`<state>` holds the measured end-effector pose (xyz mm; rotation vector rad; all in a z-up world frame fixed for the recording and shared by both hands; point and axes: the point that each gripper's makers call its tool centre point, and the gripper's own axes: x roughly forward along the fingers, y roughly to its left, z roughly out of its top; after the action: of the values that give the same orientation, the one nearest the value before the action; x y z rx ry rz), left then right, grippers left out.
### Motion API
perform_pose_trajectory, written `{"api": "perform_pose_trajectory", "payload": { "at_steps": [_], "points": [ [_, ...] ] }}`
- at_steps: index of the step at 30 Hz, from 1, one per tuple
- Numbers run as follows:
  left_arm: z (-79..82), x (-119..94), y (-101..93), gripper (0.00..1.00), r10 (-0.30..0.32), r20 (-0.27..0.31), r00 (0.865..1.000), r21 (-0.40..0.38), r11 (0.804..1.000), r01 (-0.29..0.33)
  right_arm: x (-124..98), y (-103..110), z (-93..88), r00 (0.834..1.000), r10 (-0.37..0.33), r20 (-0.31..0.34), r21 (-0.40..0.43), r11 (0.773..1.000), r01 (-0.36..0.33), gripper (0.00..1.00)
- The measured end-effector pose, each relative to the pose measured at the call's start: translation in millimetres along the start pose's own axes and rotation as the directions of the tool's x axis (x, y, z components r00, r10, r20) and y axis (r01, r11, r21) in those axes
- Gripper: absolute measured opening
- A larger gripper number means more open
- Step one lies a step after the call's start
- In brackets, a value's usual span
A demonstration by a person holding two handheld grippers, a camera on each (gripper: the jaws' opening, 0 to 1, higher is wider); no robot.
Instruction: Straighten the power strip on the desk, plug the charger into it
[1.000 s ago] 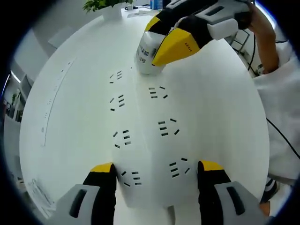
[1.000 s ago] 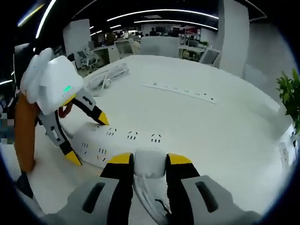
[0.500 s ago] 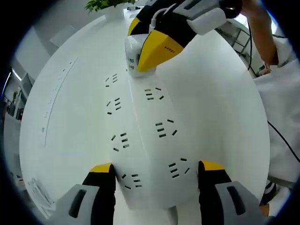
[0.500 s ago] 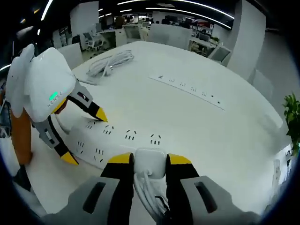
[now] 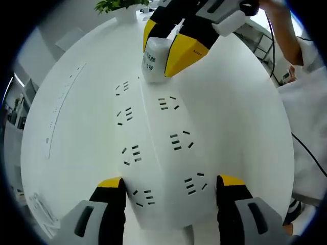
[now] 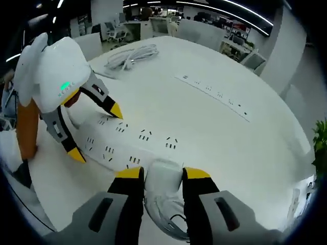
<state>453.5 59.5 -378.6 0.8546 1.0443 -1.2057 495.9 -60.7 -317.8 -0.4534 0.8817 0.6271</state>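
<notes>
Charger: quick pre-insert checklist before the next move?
1. Charger held between the right gripper jaws: ok.
2. Left gripper jaws straddle the near end of the power strip: ok; actual contact cannot tell.
3. Charger at the strip's far end, in the left gripper view: ok.
4. Prongs lined up with socket slots: cannot tell, hidden under the charger body.
5. Charger cable trailing back between the right jaws, off the sockets: ok.
6. Other sockets free of plugs: ok.

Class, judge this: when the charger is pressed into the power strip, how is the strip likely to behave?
The power strip looks rigid, so it probably won't flex. On the smooth desk it might slide, though the left gripper straddles its end.
</notes>
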Motion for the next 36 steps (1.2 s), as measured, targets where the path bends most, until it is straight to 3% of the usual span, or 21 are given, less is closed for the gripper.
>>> {"api": "perform_pose_trajectory", "payload": {
  "at_steps": [7, 13, 20, 23, 28, 30, 31, 32, 33, 34, 36],
  "points": [
    [-0.3, 0.5, 2.3, 0.73, -0.002, 0.004, 1.000, 0.002, 1.000, 0.002, -15.2, -4.5, 11.2, 0.999, -0.010, 0.033, 0.045, 0.999, 0.009, 0.24],
    [0.4, 0.8, 1.7, 0.73, -0.004, 0.008, 1.000, 0.008, 1.000, 0.004, -10.3, -4.9, 5.4, 0.999, -0.005, -0.042, 0.110, 0.994, 0.009, 0.23],
    [1.5, 1.1, 1.2, 0.74, -0.006, 0.005, 1.000, 0.021, 1.000, 0.005, -2.2, -5.1, 9.5, 0.998, -0.003, -0.066, 0.177, 0.984, 0.014, 0.22],
    [2.0, 1.2, 0.9, 0.74, -0.006, 0.004, 1.000, 0.024, 1.000, 0.006, 0.5, -4.8, 10.7, 0.994, 0.014, -0.107, 0.094, 0.996, -0.004, 0.22],
    [3.0, 1.3, 0.1, 0.74, -0.006, 0.005, 1.000, 0.023, 1.000, 0.006, 4.6, -5.6, 10.9, 0.992, 0.018, -0.121, 0.138, 0.990, -0.001, 0.22],
    [3.2, 1.3, 0.3, 0.74, -0.005, 0.000, 1.000, 0.023, 1.000, 0.005, 3.9, -4.9, 7.9, 0.988, 0.013, -0.155, 0.068, 0.998, -0.003, 0.22],
    [3.1, 1.3, 0.2, 0.74, -0.005, -0.001, 1.000, 0.023, 1.000, 0.005, 6.3, -4.7, 9.5, 0.989, -0.002, -0.148, 0.175, 0.984, 0.028, 0.22],
    [3.2, 1.2, 0.1, 0.74, -0.005, 0.002, 1.000, 0.023, 1.000, 0.005, 5.8, -4.9, 7.0, 0.988, 0.015, -0.153, 0.093, 0.996, -0.001, 0.22],
    [3.2, 1.1, 0.2, 0.74, -0.005, 0.004, 1.000, 0.024, 1.000, 0.005, 6.0, -4.3, 5.0, 0.987, 0.019, -0.157, 0.097, 0.995, -0.003, 0.22],
    [3.1, 1.1, 0.2, 0.74, -0.005, 0.005, 1.000, 0.023, 1.000, 0.005, 7.7, -4.1, 5.6, 0.989, 0.024, -0.147, 0.200, 0.980, 0.006, 0.22],
    [3.5, 1.3, 1.3, 0.74, -0.005, -0.002, 1.000, 0.023, 1.000, 0.005, 10.2, -3.3, 0.9, 0.986, 0.042, -0.160, 0.157, 0.988, -0.017, 0.23]
  ]
}}
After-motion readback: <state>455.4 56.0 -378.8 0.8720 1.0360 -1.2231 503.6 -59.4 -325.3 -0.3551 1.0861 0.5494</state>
